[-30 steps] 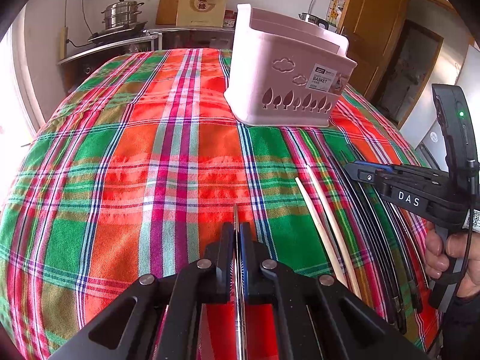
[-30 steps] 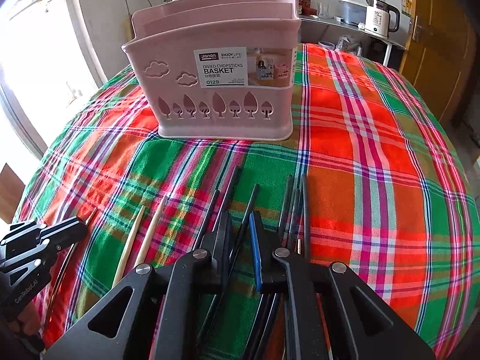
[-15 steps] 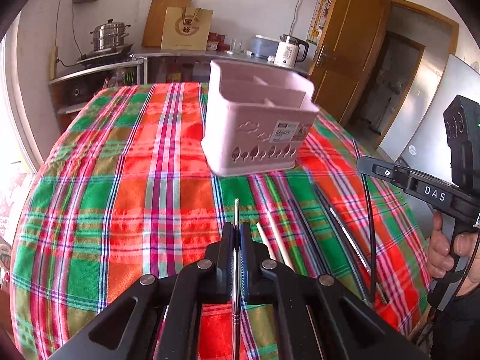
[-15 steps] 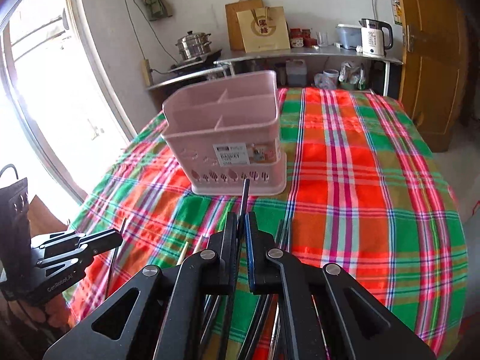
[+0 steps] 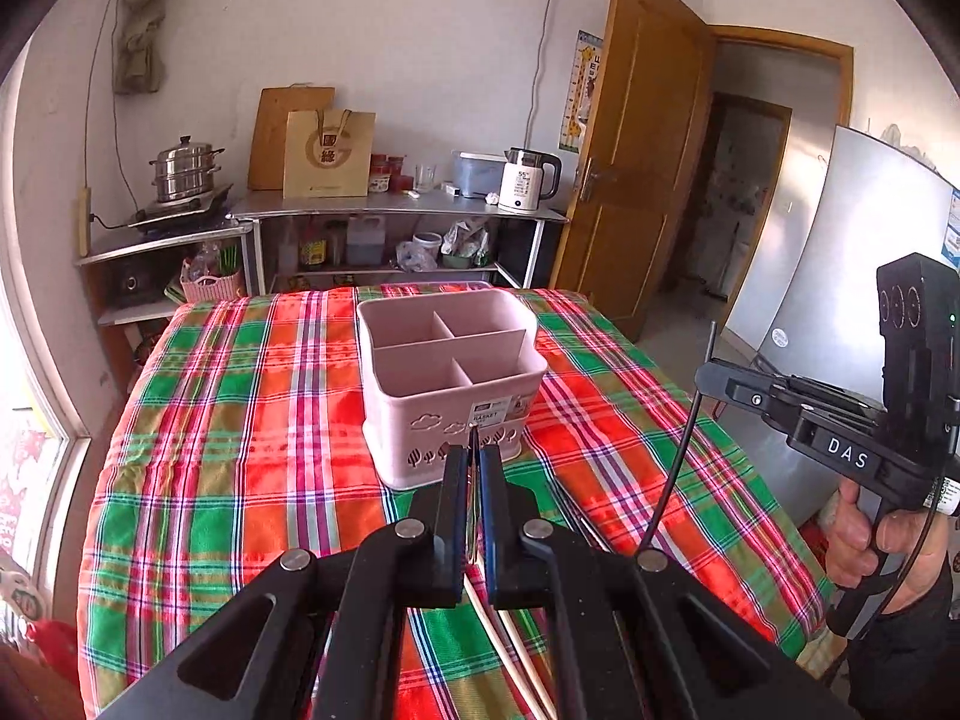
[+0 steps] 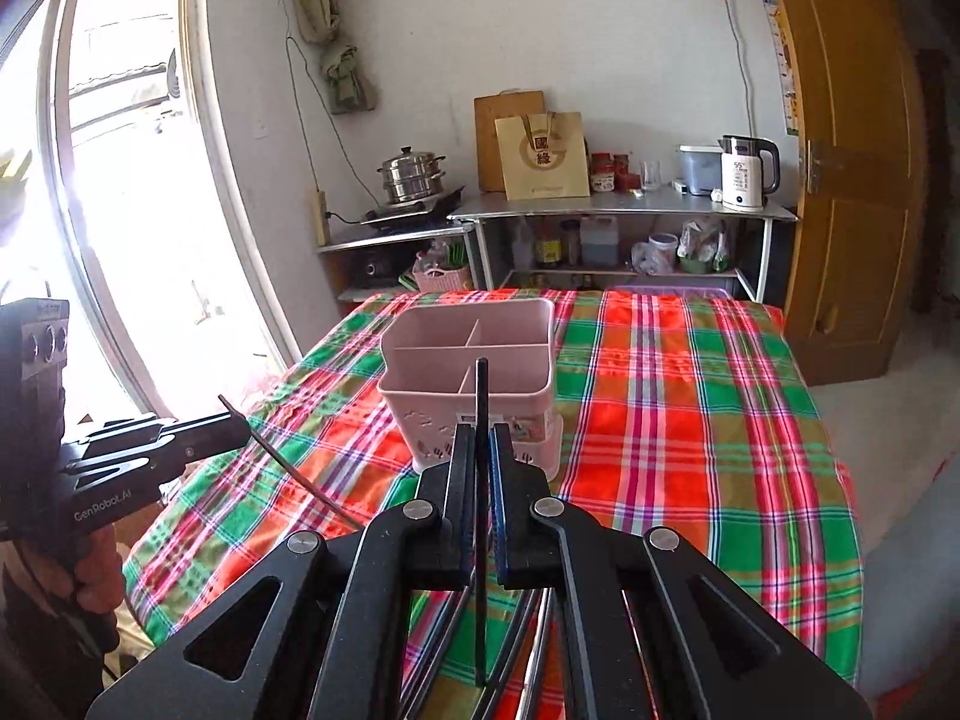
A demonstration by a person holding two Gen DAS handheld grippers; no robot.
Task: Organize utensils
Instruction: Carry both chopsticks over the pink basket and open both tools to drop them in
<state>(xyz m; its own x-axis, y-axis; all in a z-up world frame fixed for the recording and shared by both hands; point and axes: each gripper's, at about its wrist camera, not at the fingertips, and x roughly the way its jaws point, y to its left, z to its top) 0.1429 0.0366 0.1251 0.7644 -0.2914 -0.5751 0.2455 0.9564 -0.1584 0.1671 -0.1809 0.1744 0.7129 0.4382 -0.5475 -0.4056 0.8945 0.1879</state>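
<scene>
The pink divided basket stands on the plaid tablecloth, and I look down into its empty compartments. My left gripper is shut on a thin metal chopstick, held in the air short of the basket. My right gripper is shut on a black chopstick, also lifted, in front of the basket. Two pale chopsticks and several dark ones lie on the cloth under the grippers.
A metal shelf with a kettle, a paper bag and a steamer pot stands behind the table. A wooden door and a grey fridge are on the right, a bright window on the left.
Both grippers have risen well above the cloth, each carrying a chopstick. The right jaws closed on the black chopstick. The basket now shows from above.
</scene>
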